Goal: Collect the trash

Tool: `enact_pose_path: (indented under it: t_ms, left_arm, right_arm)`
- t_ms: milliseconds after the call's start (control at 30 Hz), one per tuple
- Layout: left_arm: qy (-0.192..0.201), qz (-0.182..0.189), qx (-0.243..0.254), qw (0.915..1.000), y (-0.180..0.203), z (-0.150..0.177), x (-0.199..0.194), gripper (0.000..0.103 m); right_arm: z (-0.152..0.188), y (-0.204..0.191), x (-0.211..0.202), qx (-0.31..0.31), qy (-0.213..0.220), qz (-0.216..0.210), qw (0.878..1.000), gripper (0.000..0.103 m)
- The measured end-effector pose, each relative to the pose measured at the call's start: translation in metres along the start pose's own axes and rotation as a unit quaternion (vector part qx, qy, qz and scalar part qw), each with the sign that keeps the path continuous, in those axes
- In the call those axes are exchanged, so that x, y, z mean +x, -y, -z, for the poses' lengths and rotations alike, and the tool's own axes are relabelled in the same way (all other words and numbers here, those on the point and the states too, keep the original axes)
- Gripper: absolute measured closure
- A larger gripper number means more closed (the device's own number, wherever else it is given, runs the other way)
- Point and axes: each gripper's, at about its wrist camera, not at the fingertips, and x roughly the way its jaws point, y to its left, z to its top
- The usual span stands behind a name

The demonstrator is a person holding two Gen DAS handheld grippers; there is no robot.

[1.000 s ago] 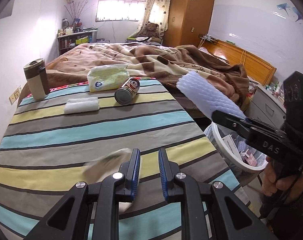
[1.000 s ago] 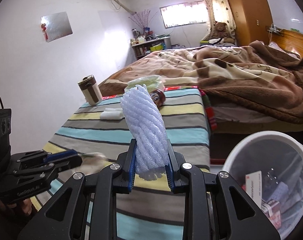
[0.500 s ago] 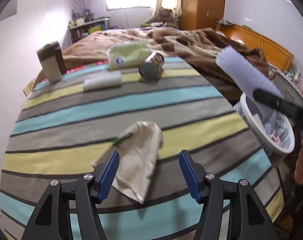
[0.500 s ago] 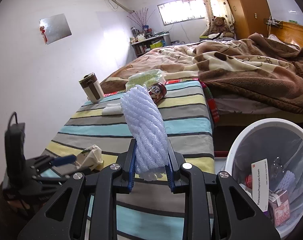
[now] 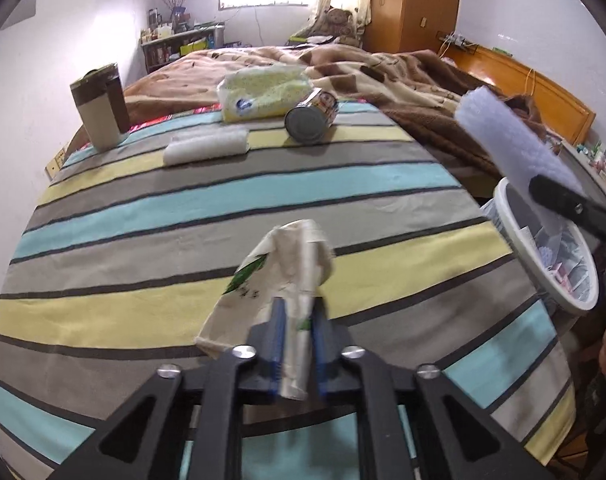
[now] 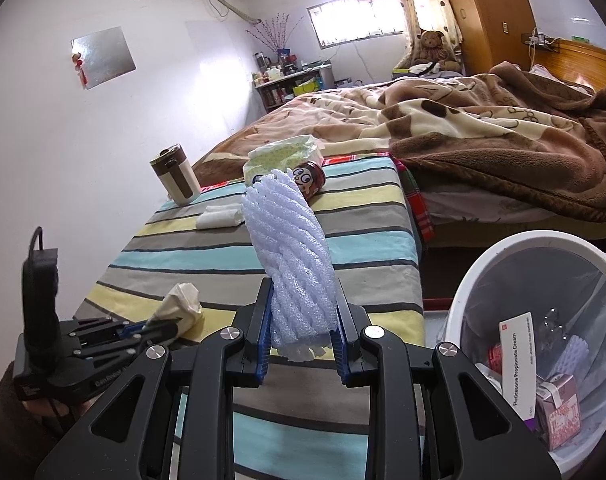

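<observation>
A: What is the left gripper (image 5: 297,344) doing?

B: Its blue fingers (image 5: 277,340) have just been closing, and they are now clenching the crumpled paper wrapper (image 5: 279,276), cream with green print. One end of the wrapper is pinched between the pads; the rest is fanning out ahead of them, lying on the striped cloth covering the counter (image 5: 223,184).

A: And the right gripper (image 6: 303,340)?

B: It is grasping the white foam net sleeve (image 6: 291,256) at its lower end, so the sleeve is standing up from the fingers, tilting slightly left. In the left wrist view the sleeve is hanging in the air beyond the counter's right edge, above the bin.

A: Where is the bin sitting?

B: The white waste bin (image 6: 463,292) is sitting on the floor just beside the counter's near right corner, lined with a clear bag. A white medicine box (image 6: 517,364), a small pink carton (image 6: 559,412) and another foam piece are lying inside.

A: Is anything else resting on the counter?

B: At the far end, a can (image 5: 313,116) is lying on its side, just beside a pack of tissues (image 5: 263,94). A folded white cloth (image 5: 207,148) is lying left of the can, and a brown-and-cream tumbler (image 5: 101,106) is standing upright at the far left corner. A bed with a brown blanket (image 6: 483,136) is stretching beyond.
</observation>
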Motion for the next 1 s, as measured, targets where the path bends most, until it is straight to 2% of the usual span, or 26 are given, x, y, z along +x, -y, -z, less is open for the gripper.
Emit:
enact_pose_path:
  t_ms: [233, 500, 1000]
  left_arm:
    - [0.017, 0.03, -0.001, 0.9994, 0.021, -0.008, -0.011, 0.098]
    - [0.042, 0.055, 0.027, 0.9972, 0.061, -0.024, -0.028, 0.098]
    - [0.061, 0.122, 0.087, 0.9868, 0.159, -0.054, -0.028, 0.098]
  right_arm:
    - [-0.003, 0.008, -0.015, 0.008, 0.016, 0.007, 1.0, 0.077]
    - [-0.007, 0.029, -0.038, 0.025, 0.04, 0.024, 0.999, 0.077]
    - [-0.006, 0.083, -0.068, 0.063, 0.052, 0.097, 0.992, 0.077]
